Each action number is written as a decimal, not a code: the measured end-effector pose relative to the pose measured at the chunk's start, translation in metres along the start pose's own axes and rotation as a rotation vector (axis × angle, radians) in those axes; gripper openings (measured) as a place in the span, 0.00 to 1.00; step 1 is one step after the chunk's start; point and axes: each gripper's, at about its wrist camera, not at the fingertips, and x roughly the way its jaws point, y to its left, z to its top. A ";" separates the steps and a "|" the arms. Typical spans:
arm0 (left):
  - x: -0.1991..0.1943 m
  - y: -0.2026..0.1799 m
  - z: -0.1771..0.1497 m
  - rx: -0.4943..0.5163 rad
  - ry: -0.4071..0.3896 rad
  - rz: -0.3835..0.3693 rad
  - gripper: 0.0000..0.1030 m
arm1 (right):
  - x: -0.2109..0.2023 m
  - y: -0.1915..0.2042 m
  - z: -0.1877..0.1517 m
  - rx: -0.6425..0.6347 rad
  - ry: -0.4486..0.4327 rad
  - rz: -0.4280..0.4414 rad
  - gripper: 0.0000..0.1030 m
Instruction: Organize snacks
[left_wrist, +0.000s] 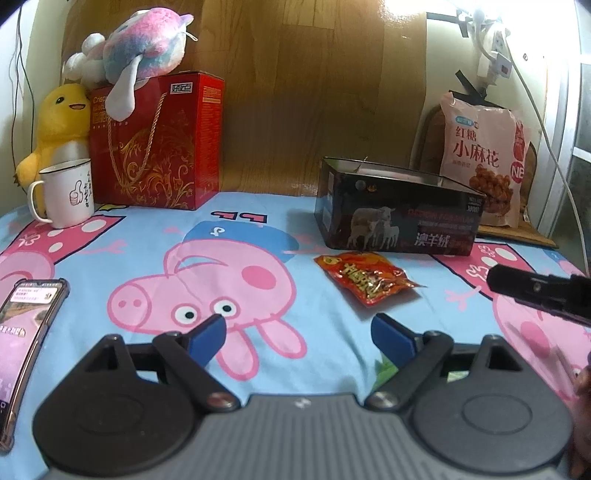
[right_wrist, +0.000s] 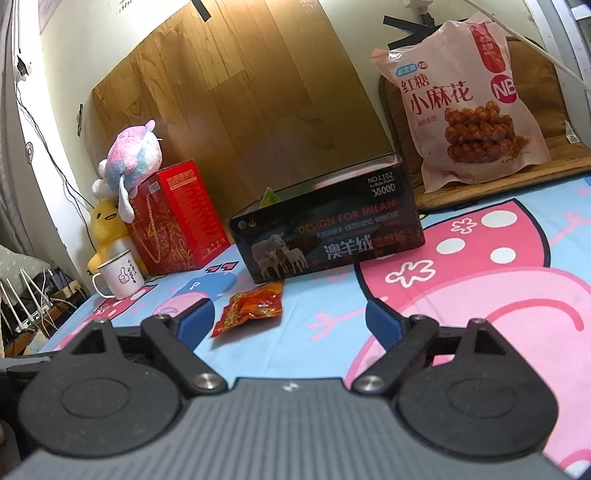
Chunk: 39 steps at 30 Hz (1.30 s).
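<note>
A small red-orange snack packet (left_wrist: 365, 278) lies flat on the cartoon-pig cloth, just in front of an open dark box with sheep on its side (left_wrist: 397, 210). It also shows in the right wrist view (right_wrist: 249, 308), with the box (right_wrist: 327, 229) behind it. A green packet tip (right_wrist: 269, 196) pokes out of the box. A big pink snack bag (left_wrist: 484, 158) (right_wrist: 461, 103) leans at the back right. My left gripper (left_wrist: 299, 338) is open and empty, short of the packet. My right gripper (right_wrist: 290, 319) is open and empty, the packet just beyond its left finger.
A red gift box (left_wrist: 157, 142) with a plush toy (left_wrist: 136, 51) on top, a yellow duck plush (left_wrist: 55, 125) and a white mug (left_wrist: 66, 194) stand at the back left. A phone (left_wrist: 26, 343) lies at the left edge. The right gripper's body (left_wrist: 543, 295) juts in.
</note>
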 end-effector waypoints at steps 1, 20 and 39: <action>0.000 0.000 0.000 -0.002 -0.001 -0.001 0.87 | 0.001 0.000 0.000 -0.002 0.004 0.000 0.88; 0.002 0.000 0.000 -0.010 0.012 -0.002 0.88 | 0.002 0.000 0.000 -0.006 0.012 0.016 0.89; -0.039 0.046 -0.020 -0.183 0.253 -0.484 0.90 | 0.006 0.024 -0.008 -0.189 0.219 0.274 0.89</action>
